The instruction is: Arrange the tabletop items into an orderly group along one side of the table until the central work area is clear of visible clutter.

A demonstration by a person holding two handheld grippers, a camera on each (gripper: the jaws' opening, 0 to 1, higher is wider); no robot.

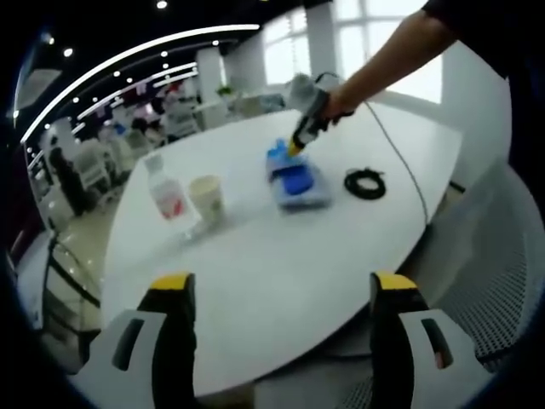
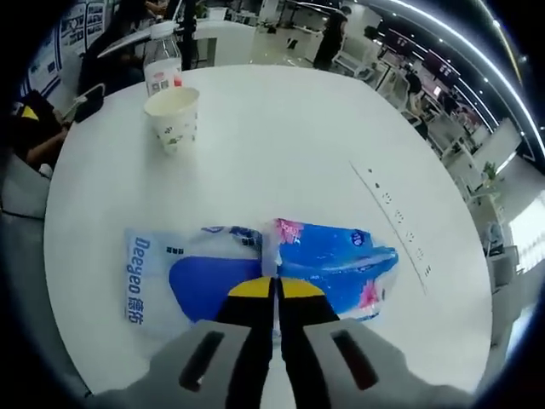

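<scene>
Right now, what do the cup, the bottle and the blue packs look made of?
Cup: probably paper, matte cream wall with a small printed pattern. Bottle: clear plastic by the look, see-through body, white cap, red-and-white label. Blue packs: thin glossy plastic film, wrinkled and shiny, printed blue; contents unclear. The right gripper has its fingers closed together over the packs; whether it pinches the film can't be told.

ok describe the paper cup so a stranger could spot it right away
On the white round table, look away from the blue tissue packs toward the far edge. The paper cup stands upright beside a clear plastic bottle; it is cream, open-topped and shorter than the bottle.
</scene>
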